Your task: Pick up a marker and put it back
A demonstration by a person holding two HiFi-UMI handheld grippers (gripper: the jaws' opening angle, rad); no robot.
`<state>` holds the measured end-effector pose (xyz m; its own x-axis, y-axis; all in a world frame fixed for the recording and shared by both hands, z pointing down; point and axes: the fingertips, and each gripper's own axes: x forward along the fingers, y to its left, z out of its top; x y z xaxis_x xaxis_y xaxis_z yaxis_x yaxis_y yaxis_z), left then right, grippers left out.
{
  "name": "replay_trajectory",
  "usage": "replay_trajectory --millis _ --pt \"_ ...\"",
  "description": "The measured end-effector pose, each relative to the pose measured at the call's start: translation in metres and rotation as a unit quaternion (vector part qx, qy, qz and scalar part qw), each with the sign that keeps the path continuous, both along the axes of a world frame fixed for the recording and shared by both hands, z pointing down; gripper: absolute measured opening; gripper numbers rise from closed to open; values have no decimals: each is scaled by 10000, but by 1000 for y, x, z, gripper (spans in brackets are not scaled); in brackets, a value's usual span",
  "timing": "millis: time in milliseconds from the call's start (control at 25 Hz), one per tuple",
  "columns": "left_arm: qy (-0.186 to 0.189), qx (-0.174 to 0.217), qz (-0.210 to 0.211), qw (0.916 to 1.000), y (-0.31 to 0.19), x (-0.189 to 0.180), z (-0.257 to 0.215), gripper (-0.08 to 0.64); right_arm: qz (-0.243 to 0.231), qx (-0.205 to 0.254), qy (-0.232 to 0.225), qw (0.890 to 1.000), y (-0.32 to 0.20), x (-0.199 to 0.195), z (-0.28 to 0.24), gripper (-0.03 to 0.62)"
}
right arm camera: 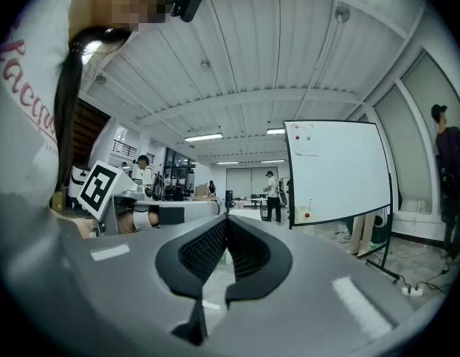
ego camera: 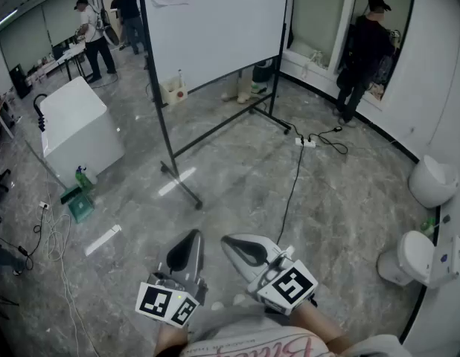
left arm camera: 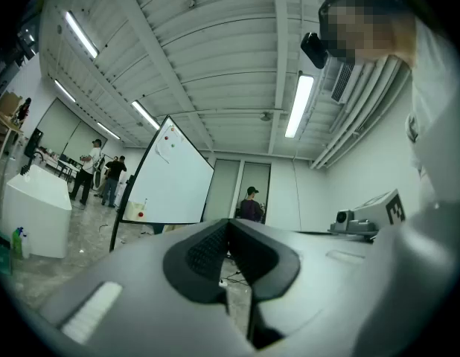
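left gripper and right gripper held low at bottom centre, side by side, pointed up-frame | shells smooth grey, pads black and ribbed | both sets of jaws pressed together – nothing between | floor glossy grey marble | whiteboard flat white, black tube frame, upper centre | marker – not made out in any view

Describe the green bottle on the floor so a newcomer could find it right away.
Start at the big whiteboard, then look left to the white cabinet. The green bottle stands on the floor at the cabinet's near corner, upright, unlike the low green box beside it.
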<state>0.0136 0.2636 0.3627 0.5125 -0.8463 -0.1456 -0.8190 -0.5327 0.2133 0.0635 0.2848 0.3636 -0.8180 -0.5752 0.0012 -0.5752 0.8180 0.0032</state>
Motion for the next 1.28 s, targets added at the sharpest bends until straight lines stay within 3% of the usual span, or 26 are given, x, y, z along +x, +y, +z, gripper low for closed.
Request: replay_trajectory --millis 480,720,960,1280 --pt "-30 -79 -175 9998 -13 22 5 0 -240 -70 -92 9996 -11 22 4 1" --pt "-38 -233 -214 9995 -30 18 13 0 -359 -117 133 9992 -27 16 17 2" --pt "38 -305 -284 9991 -78 3 20 0 -320 -158 213 9991 -76 7 22 2" --pt "32 -110 -63 9999 -184 -23 4 0 -247 2 275 9993 -177 -28 8 2"
